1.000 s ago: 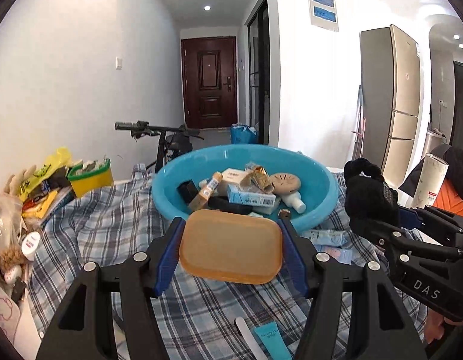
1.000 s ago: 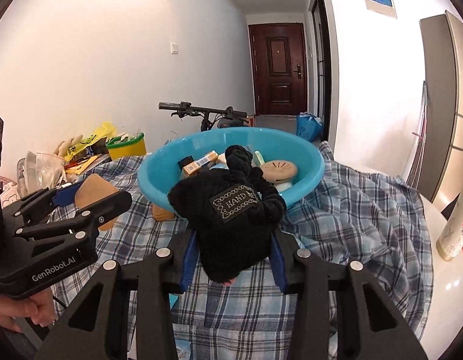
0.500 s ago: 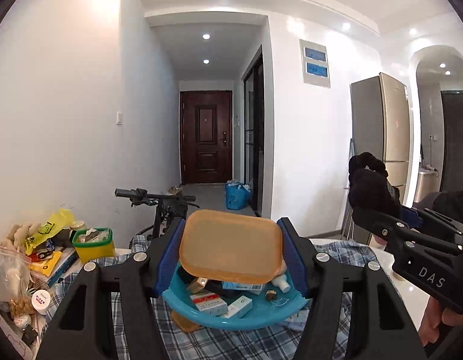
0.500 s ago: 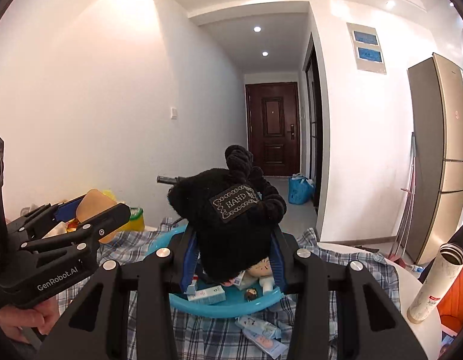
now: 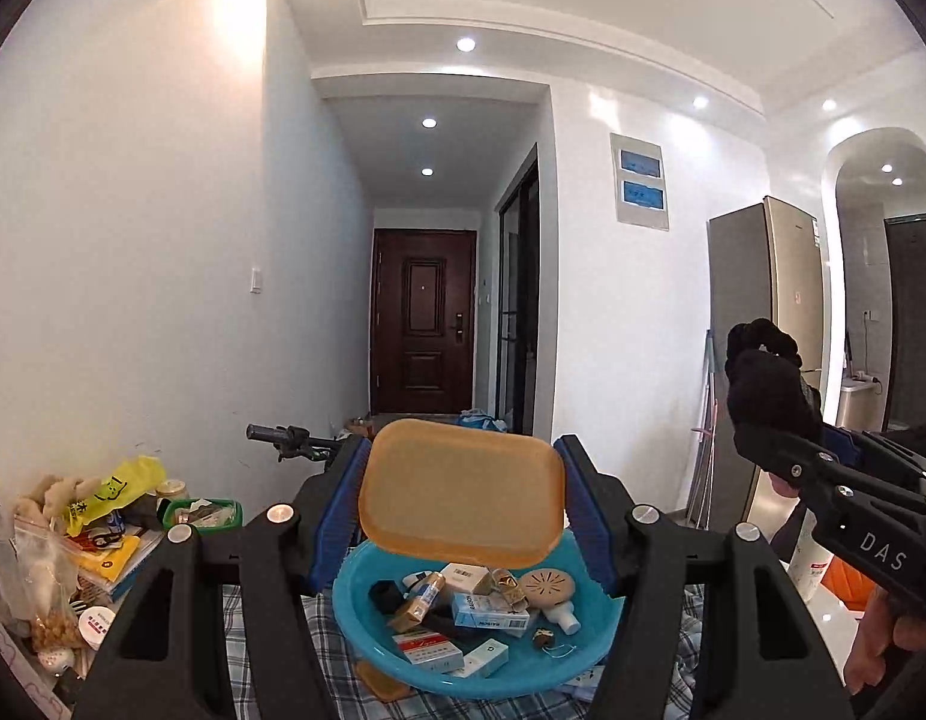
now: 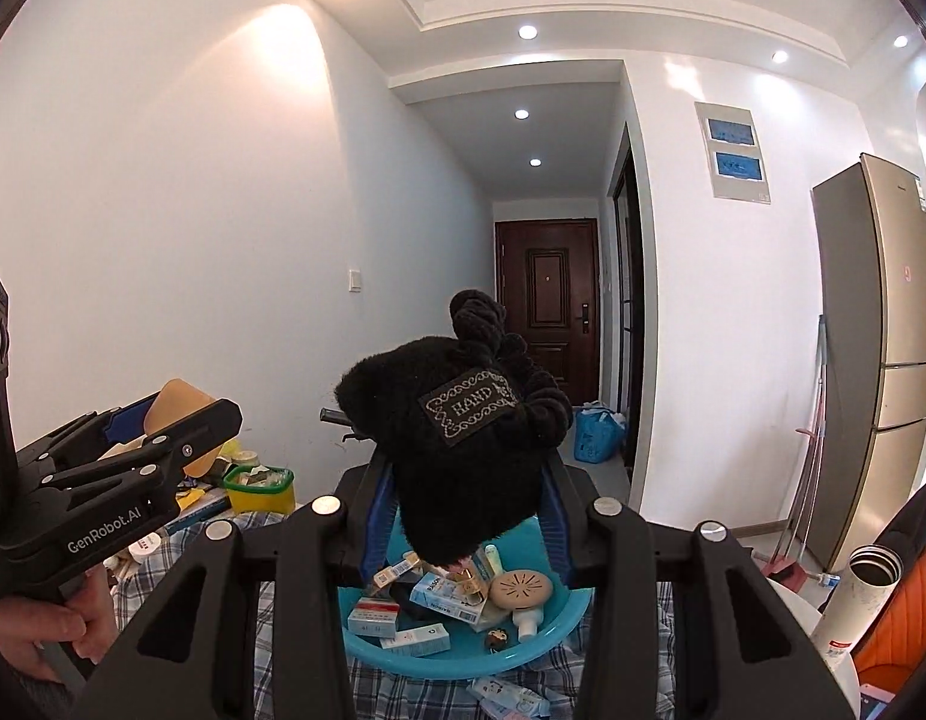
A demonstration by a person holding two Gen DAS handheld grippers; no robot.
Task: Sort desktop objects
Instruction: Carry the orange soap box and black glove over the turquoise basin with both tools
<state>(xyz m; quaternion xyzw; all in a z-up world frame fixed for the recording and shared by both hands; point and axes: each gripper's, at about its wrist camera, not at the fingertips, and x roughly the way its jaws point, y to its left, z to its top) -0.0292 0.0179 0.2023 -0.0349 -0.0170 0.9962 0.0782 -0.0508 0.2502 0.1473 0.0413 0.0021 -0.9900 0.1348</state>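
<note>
Left wrist view — tan soap dish (image 5: pixel 460 492) clamped inside left hand-held gripper (image 5: pixel 463 501).

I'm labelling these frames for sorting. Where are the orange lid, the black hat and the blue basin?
orange lid (image 5: pixel 463 492): left wrist view, middle of its flat face.
black hat (image 6: pixel 457 450): right wrist view, fuzzy body beside the patch.
blue basin (image 5: pixel 367 636): left wrist view, left inner wall.

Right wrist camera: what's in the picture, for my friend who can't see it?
The right gripper holds a black knit hat above a blue basin full of small boxes. At left, the left gripper holds a tan tray.
</note>
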